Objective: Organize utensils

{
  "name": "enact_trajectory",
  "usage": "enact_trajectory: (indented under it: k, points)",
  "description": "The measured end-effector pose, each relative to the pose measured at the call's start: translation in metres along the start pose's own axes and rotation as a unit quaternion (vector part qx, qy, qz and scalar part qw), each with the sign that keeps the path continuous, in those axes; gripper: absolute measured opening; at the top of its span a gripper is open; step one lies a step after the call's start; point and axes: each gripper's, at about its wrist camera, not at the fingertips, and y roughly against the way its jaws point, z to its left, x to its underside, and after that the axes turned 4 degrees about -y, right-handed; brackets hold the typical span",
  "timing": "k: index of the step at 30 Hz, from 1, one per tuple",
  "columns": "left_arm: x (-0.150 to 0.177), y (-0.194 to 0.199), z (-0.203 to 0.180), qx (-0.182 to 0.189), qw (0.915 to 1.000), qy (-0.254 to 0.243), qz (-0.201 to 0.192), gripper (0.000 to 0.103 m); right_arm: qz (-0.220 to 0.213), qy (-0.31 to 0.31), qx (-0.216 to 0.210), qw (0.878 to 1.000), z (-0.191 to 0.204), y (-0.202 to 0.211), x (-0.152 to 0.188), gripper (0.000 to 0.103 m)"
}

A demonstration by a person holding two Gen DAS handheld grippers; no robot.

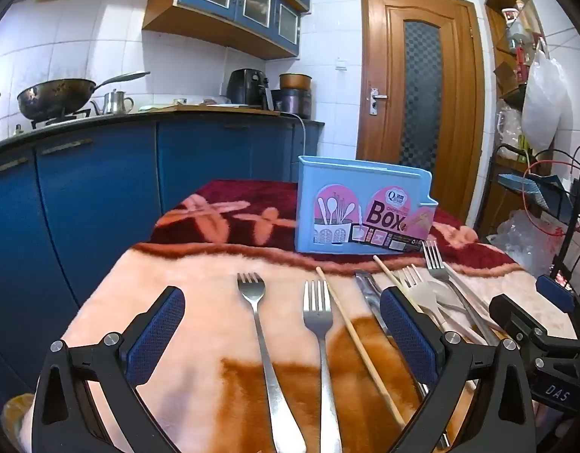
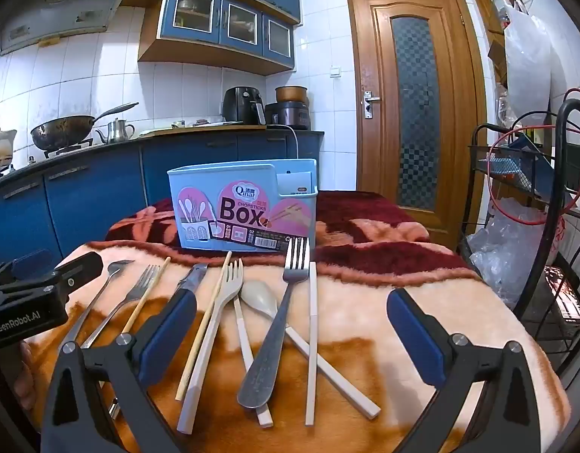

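A light blue chopsticks box (image 1: pixel 361 211) stands upright at the back of the blanket-covered table; it also shows in the right wrist view (image 2: pixel 244 207). My left gripper (image 1: pixel 282 321) is open above two steel forks (image 1: pixel 254 302) (image 1: pixel 320 313) and a wooden chopstick (image 1: pixel 357 343). My right gripper (image 2: pixel 293 324) is open above a pile: a large steel fork (image 2: pixel 278 324), a cream plastic fork (image 2: pixel 218 313), a cream spoon (image 2: pixel 259 298), white chopsticks (image 2: pixel 311 339) and a wooden chopstick (image 2: pixel 203 324). Both grippers are empty.
A knife (image 2: pixel 193 279) lies at the left of the pile. The left gripper's body (image 2: pixel 29 294) sits at the right wrist view's left edge. Blue kitchen cabinets (image 1: pixel 101 188) stand at the left, a wire rack (image 2: pixel 546 226) at the right, a wooden door (image 2: pixel 414 105) behind.
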Motion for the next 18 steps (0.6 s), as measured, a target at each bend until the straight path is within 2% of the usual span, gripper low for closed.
enact_trajectory:
  k: [18]
  points:
    - [-0.0004, -0.0001, 0.0000, -0.001, 1.0000, -0.004, 0.000, 0.103, -0.002, 0.000, 0.000, 1.000, -0.0004, 0.0004, 0.0000, 0.103]
